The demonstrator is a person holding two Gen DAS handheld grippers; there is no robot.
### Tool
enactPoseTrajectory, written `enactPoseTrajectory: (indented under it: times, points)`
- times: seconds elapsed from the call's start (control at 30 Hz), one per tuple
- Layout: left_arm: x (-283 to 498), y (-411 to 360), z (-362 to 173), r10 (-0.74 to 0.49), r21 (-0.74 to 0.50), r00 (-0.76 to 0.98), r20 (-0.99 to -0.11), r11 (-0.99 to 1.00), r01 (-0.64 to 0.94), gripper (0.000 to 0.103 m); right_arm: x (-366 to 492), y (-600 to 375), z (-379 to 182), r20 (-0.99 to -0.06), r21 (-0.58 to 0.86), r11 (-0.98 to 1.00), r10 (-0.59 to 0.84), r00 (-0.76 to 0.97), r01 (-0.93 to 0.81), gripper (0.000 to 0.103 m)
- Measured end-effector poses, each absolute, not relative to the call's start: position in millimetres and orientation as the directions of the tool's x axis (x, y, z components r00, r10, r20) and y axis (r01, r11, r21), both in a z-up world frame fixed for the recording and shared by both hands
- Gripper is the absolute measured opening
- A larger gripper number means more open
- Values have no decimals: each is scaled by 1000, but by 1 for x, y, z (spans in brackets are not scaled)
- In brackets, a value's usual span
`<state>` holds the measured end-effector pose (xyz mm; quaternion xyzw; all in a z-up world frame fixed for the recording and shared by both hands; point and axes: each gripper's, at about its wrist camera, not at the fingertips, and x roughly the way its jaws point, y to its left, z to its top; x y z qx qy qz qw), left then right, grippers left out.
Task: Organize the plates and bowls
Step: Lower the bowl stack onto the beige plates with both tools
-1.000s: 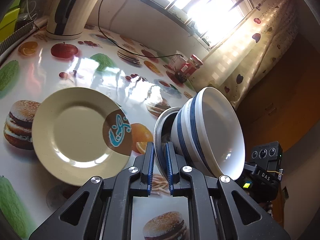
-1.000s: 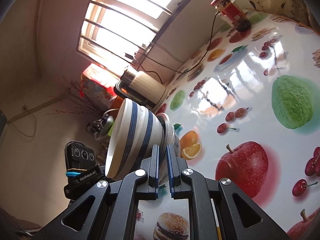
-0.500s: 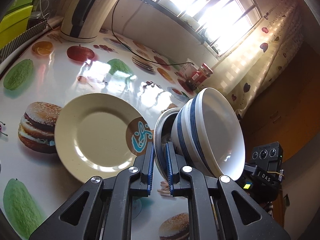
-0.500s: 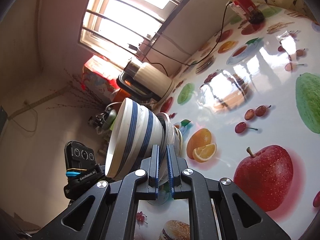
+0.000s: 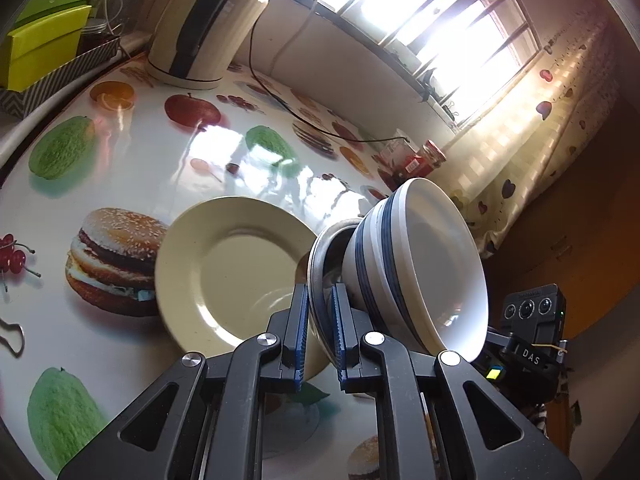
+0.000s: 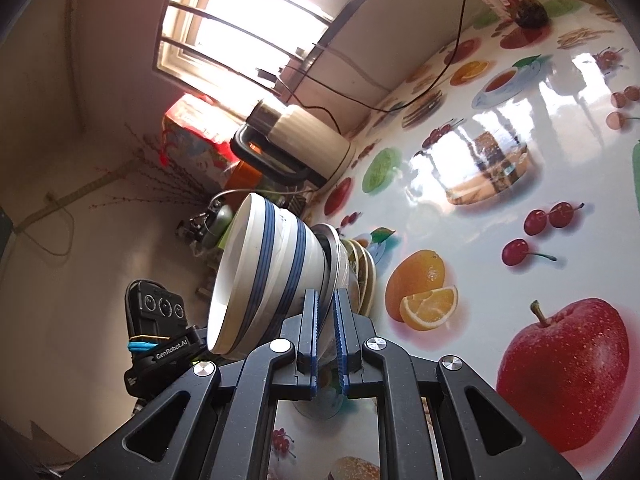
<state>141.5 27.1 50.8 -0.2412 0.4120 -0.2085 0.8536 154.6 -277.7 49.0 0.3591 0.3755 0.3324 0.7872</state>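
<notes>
A steel bowl (image 5: 320,256) with a white blue-striped bowl (image 5: 424,264) nested in it hangs in the air, held from both sides. My left gripper (image 5: 321,292) is shut on the steel bowl's rim. My right gripper (image 6: 327,300) is shut on the same steel bowl (image 6: 332,252) from the opposite side, with the striped bowl (image 6: 264,272) to its left. A cream plate (image 5: 232,268) lies flat on the table just left of and partly under the bowls. It shows behind the bowls in the right wrist view (image 6: 364,268).
The table has a glossy fruit-and-burger print cloth (image 5: 120,152). A cream electric kettle (image 5: 200,28) with a black cord stands at the back. Red jars (image 5: 424,158) stand near the window. Green boxes in a tray (image 5: 44,40) sit at the far left.
Both grippers have carried the nested bowls toward the cream plate, which now lies closer and partly under the steel bowl. The grips have not changed.
</notes>
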Motion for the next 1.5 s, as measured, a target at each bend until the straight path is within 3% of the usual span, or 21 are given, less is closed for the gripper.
enactPoseTrajectory:
  times: [1.5]
  points:
    - [152, 79, 30, -468, -573, 613, -637, 819, 30, 10, 208, -216, 32, -413, 801, 530, 826, 383, -278, 10]
